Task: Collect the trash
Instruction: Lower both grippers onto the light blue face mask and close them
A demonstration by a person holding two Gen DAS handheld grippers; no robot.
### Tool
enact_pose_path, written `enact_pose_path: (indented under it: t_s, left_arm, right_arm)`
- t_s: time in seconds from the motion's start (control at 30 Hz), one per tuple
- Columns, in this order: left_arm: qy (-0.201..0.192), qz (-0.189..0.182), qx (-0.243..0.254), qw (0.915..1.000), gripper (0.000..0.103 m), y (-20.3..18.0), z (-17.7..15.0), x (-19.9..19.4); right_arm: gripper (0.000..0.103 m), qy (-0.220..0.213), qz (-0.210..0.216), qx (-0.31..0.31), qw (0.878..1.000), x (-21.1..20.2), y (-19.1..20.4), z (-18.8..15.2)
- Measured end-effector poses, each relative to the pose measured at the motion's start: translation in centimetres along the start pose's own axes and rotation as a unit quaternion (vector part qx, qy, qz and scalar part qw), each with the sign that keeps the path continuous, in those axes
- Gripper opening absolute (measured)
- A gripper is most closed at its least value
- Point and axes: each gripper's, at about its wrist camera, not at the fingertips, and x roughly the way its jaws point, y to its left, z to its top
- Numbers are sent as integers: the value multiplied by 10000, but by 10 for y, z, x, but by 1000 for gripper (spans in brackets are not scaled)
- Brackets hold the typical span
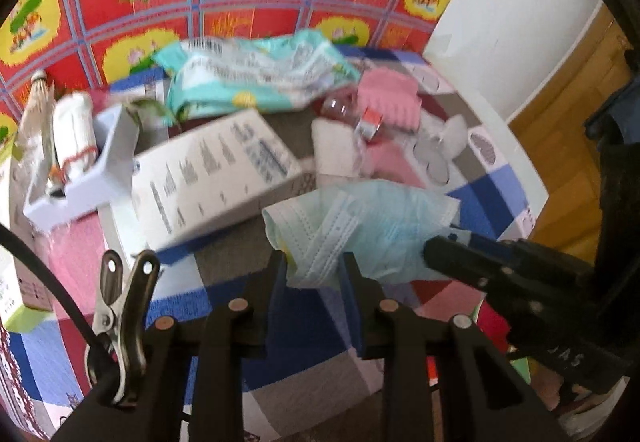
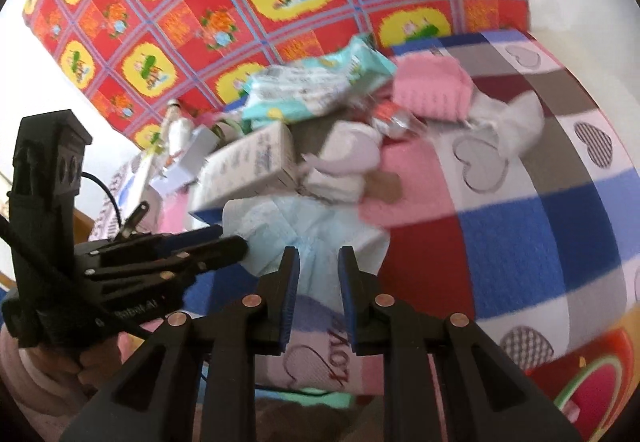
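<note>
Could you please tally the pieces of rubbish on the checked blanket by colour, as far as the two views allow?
Light blue: 1, face mask
Teal and white: 1, wrapper pack
White printed: 1, carton
Pink: 1, folded cloth
Clear with red label: 1, crushed bottle
White: 2, folded tissue, crumpled tissue
Total: 7

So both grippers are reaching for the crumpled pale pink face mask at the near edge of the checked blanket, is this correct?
Not quite: the crumpled face mask is pale blue, not pink, as the left wrist view shows. Both the left gripper and right gripper do reach for it on the checked blanket.
</note>
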Motion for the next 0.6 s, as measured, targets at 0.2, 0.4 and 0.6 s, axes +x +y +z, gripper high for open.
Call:
enact_pose_path:
  t_s: [0.2, 0.4, 0.6]
  left_arm:
    - [185, -133, -46, 9997, 28, 7, -7, 5]
    - [131, -128, -149, 9997, 40, 13, -5, 4]
    - [150, 79, -175, 9997, 42, 19, -2, 19]
  right_arm:
    - [40, 81, -162, 318, 9993, 4, -11, -3]
    - [47, 300, -225, 458, 9982, 24, -16, -2]
    - [47, 349, -222, 398, 9984, 37, -9, -5]
